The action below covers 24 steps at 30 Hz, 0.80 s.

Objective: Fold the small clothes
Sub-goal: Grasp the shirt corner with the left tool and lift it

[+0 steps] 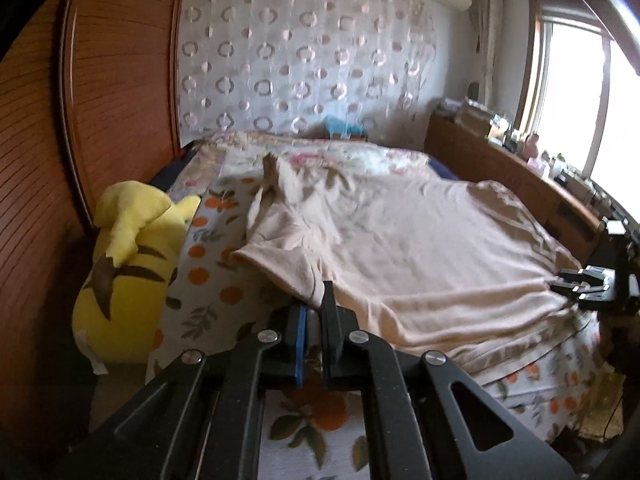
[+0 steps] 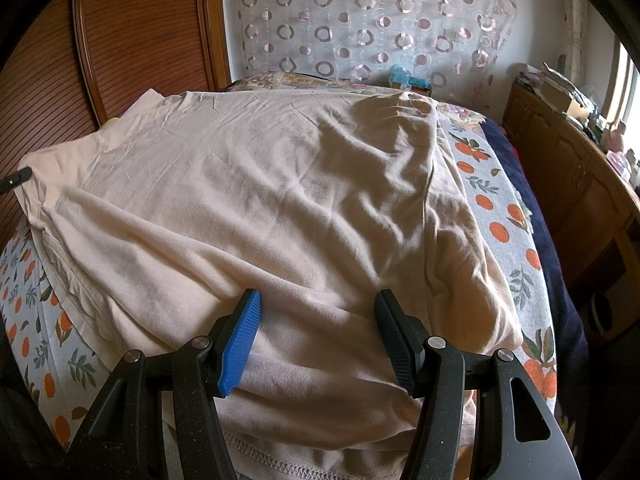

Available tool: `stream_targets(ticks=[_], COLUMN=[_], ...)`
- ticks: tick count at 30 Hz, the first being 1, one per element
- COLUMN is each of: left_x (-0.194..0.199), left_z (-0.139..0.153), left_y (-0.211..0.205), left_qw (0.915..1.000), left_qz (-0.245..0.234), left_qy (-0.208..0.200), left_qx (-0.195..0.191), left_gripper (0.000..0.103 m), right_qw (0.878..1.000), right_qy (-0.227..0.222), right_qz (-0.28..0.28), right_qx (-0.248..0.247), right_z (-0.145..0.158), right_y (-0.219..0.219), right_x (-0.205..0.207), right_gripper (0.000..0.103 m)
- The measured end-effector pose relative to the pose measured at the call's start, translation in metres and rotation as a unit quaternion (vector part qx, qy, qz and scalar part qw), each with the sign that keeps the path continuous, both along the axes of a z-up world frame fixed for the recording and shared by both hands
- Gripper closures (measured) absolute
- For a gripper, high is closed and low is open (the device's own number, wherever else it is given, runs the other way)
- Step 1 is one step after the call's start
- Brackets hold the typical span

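Beige shirt (image 2: 260,184) hem cut off below frame.

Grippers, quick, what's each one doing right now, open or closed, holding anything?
Left gripper: shut on the beige shirt at its near corner.
Right gripper: open over the shirt, gripping nothing.

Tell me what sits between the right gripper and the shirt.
Nothing visible. The right gripper is open right over the shirt, cloth between its fingers. The plush lies off beside the bed.
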State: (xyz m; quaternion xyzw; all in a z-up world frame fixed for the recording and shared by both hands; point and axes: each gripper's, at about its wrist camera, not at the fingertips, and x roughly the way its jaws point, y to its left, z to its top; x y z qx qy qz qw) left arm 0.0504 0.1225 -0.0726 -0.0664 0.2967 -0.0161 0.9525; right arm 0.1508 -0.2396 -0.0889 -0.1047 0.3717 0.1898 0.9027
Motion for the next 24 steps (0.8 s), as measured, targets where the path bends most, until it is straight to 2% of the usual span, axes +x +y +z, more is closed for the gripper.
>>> stream_targets(ticks=[3,8,15,19,24], left_x=[-0.002,-0.004,0.010,0.022,0.039], left_z=[0.005,0.019,0.038,0.056,0.075], left_y=[-0.003,-0.023,-0.040,-0.065,-0.106], left_qw=[0.9997,0.9981,0.9955,0.9918,0.9848], left_qz=[-0.009,-0.022,-0.052,-0.082,-0.133], left_qy=[-0.020,-0.057,-0.078,-0.098,-0.112], left_qx=[-0.014,0.015,0.010,0.002,-0.001], left_gripper=[0.097,0.097,0.097,0.097,0.097], right_qw=[1.000,1.000,1.000,1.000,0.999], right_qy=[0.000,0.000,0.001,0.000,-0.023], right_qz=[0.000,-0.001,0.000,0.001,-0.017], right_qx=[0.001,0.002,0.003,0.014,0.036], right_z=[0.000,0.000,0.001,0.003,0.018], right_y=[-0.001,0.000,-0.001,-0.005,-0.021], right_x=[0.000,-0.001,-0.001,-0.002,-0.017], right_gripper=[0.042,0.042,0.042,0.042,0.042])
